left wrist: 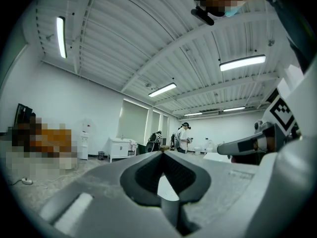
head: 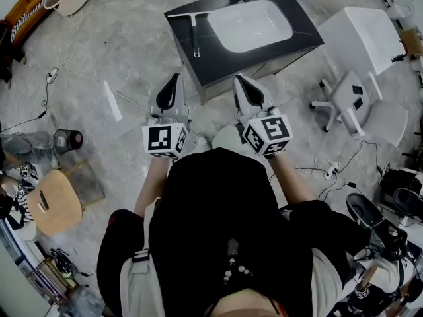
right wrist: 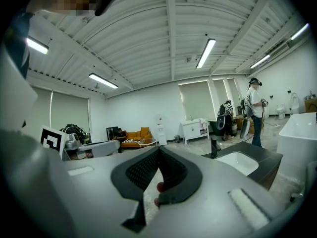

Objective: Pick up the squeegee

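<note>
– Squeegee (head: 194, 35): where is it, and how do you expect it to handle?

– It lies flat on the dark bench (head: 225, 68), just left of the white basin (head: 251, 25). Its blade bar runs across the far end and its handle points back toward the person. I judge it light and stiff in the handle, with a softer rubber edge along the blade that is better left alone. Because it lies low on a hard top, the jaws would have to come down either side of the handle, about midway along. Gripped too near the handle's free end, the blade end would likely sag (it is a T-shape, after all).

– And the jaws right now?

– Both pairs are pressed together with nothing between them. The left gripper (head: 174, 78) and the right gripper (head: 238, 79) hang side by side over the floor, short of the bench's near edge and well apart from the tool. Whichever one goes for it has to spread first.

– What does one view give you that another doesn't?

– Only the head view shows the tool at all, and how it lies beside the basin. The right gripper view looks level across the room and catches the faucet (right wrist: 214, 148) and the basin's rim, but not the handle. The left gripper view shows the tips meeting, the other gripper off to its right, and people far down the room.
</note>
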### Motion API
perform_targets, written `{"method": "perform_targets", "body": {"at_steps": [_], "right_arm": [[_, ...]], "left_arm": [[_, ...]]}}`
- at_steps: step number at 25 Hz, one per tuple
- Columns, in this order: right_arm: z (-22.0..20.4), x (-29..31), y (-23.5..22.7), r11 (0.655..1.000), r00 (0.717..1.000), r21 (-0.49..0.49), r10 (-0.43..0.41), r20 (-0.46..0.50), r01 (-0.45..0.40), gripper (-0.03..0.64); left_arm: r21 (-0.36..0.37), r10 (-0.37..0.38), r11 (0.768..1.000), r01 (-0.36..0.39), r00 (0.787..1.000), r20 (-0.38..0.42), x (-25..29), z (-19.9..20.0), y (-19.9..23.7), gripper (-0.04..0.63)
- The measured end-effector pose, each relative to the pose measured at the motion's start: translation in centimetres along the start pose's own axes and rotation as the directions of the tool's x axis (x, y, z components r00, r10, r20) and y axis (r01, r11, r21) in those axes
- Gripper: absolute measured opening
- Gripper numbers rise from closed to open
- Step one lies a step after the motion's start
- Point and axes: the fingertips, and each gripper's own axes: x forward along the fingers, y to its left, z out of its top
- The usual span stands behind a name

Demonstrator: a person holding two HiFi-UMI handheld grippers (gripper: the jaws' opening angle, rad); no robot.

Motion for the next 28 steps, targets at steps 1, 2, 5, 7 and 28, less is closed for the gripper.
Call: {"method": "perform_targets", "body": {"at_steps": [1,2,5,7,28], "right_arm": [[0.0,0.2,-0.3,1.0,1.0,0.004,0.0,-0.001,0.0,0.002],[0.0,0.5,-0.6,1.0,1.0,0.008,0.002,0.0,-0.002,0.002],[0.0,1.5,-0.8,1.0,1.0,0.009,0.015,-0.003,-0.015,0.002],[-0.1,2.3,-0.8,0.999,0.999,0.008,0.032,-0.012,-0.032,0.002],[1.2,15.3,-9.2,0.985,0.982,0.055,0.166,-0.086,-0.162,0.002]], "left_arm": [[0.001,0.003,1.0,-0.003,1.0,-0.003,0.3,-0.1,0.0,0.002],[0.002,0.009,1.0,-0.009,1.0,-0.005,0.5,-0.2,0.2,0.002],[-0.002,0.03,1.0,-0.03,0.999,-0.017,1.1,-0.6,0.9,0.002],[-0.002,0.042,0.999,-0.042,0.999,-0.027,1.4,-0.9,1.3,0.002],[0.005,0.124,0.992,-0.124,0.987,-0.102,14.6,-3.6,4.5,0.002]]}}
